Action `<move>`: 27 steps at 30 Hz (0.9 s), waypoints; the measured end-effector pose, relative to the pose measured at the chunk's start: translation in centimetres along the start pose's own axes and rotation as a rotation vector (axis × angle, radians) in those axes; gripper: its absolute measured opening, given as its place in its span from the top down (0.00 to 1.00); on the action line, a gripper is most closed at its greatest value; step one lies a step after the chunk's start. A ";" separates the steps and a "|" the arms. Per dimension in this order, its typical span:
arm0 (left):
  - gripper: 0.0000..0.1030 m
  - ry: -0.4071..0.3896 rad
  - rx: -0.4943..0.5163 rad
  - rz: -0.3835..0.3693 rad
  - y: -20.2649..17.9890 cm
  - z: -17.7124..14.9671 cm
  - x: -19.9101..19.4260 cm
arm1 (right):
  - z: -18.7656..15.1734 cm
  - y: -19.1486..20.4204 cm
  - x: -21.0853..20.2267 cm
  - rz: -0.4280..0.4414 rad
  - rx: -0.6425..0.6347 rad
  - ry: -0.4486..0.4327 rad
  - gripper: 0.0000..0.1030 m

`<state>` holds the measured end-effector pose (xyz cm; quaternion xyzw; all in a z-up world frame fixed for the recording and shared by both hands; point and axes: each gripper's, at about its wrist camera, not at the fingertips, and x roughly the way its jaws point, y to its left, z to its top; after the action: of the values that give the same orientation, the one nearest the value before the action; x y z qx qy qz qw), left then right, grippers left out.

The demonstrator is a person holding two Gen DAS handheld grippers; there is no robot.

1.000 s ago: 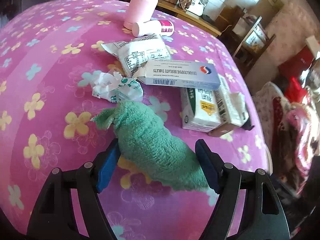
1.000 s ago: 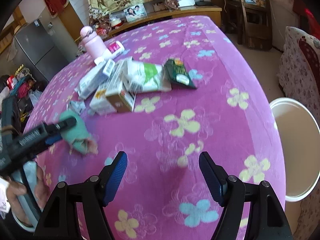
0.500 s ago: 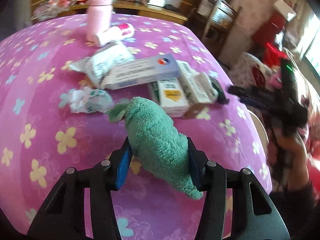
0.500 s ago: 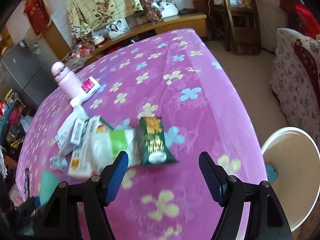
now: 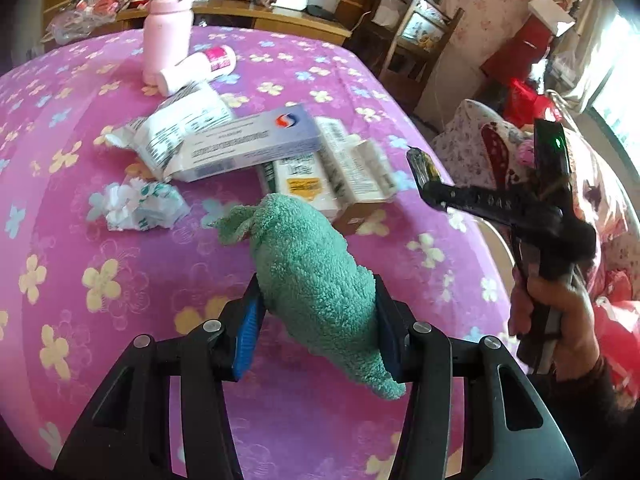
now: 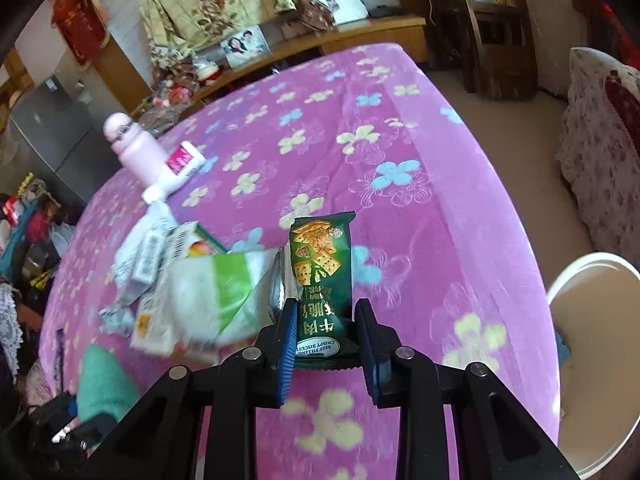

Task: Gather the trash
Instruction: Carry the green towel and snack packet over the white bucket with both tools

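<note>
My left gripper (image 5: 316, 316) is clamped on the green towel (image 5: 312, 276), both pads sunk into the terry so the loose end droops free below; I hold it mid-body because a rag that soft would slide out of a corner pinch. It hangs just above the pink flowered cloth (image 5: 120, 248), at about six o'clock from the litter heap. At ten o'clock from the towel lies a crumpled wrapper (image 5: 140, 206), apart from the rest. Further up, at twelve, the long tablet box (image 5: 248, 146) rests across a white packet (image 5: 180, 128) and the carton (image 5: 304, 184), a stack that I judge wants taking one piece at a time. Behind it all, at eleven o'clock, the pink bottle (image 5: 166, 36) stands upright with a small white bottle (image 5: 196, 70) lying against its foot; these look like keepers, not trash.

My right gripper (image 6: 326, 332) has just been closing and its jaws now pinch the near end of the green biscuit wrapper (image 6: 322, 272), which points away towards twelve o'clock. I take it by the sealed end since the flat foil gives little else to bite. The white bin (image 6: 592, 264) waits off the table edge at three o'clock, so I judge a short swing carries the wrapper there.
</note>
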<state>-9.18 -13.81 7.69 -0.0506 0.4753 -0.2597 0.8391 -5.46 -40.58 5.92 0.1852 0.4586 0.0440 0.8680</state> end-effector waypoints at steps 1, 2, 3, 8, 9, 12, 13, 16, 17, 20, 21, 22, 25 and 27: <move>0.54 -0.005 0.011 -0.005 -0.4 0.0 -0.3 | -0.4 0.1 -0.7 0.007 -0.005 -0.007 0.74; 0.54 -0.010 0.023 -0.008 -0.8 -0.1 -0.5 | -0.8 0.1 -1.4 0.014 -0.010 -0.014 0.74; 0.54 -0.015 0.037 -0.008 -1.4 -0.1 -0.8 | -1.2 0.1 -2.1 0.021 -0.013 -0.018 0.74; 0.54 -0.020 0.065 -0.010 -3.1 -0.4 -1.3 | -3.2 1.1 -5.0 0.038 -0.051 -0.046 0.74; 0.54 -0.021 0.072 -0.008 -3.5 -0.5 -1.4 | -3.6 1.2 -5.6 0.042 -0.057 -0.053 0.74; 0.54 -0.026 0.096 -0.003 -4.7 -0.6 -1.7 | -4.7 1.4 -7.0 0.052 -0.068 -0.068 0.74; 0.54 -0.029 0.105 -0.001 -5.1 -0.7 -1.9 | -5.0 1.5 -7.5 0.054 -0.072 -0.074 0.74; 0.54 -0.039 0.133 0.003 -6.4 -0.8 -2.2 | -5.6 1.4 -8.8 0.059 -0.077 -0.091 0.74; 0.54 -0.044 0.145 0.004 -6.9 -0.8 -2.3 | -5.7 1.3 -9.2 0.061 -0.075 -0.096 0.74; 0.54 -0.051 0.171 0.003 -8.2 -0.7 -2.5 | -6.3 1.1 -10.4 0.059 -0.070 -0.111 0.74; 0.54 -0.052 0.178 0.001 -8.5 -0.6 -2.4 | -6.4 0.9 -10.6 0.056 -0.069 -0.116 0.74; 0.54 -0.054 0.188 0.000 -9.1 -0.6 -2.4 | -6.5 0.7 -11.0 0.054 -0.065 -0.119 0.74; 0.54 -0.056 0.207 -0.004 -10.2 -0.5 -2.4 | -6.9 0.0 -11.8 0.048 -0.055 -0.127 0.74; 0.54 -0.055 0.221 -0.007 -11.0 -0.4 -2.2 | -7.1 -0.7 -12.6 0.041 -0.046 -0.136 0.74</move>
<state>-14.65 -22.14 12.79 0.0333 0.4203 -0.3121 0.8514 -18.54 -42.36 11.85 0.1770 0.3934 0.0595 0.9002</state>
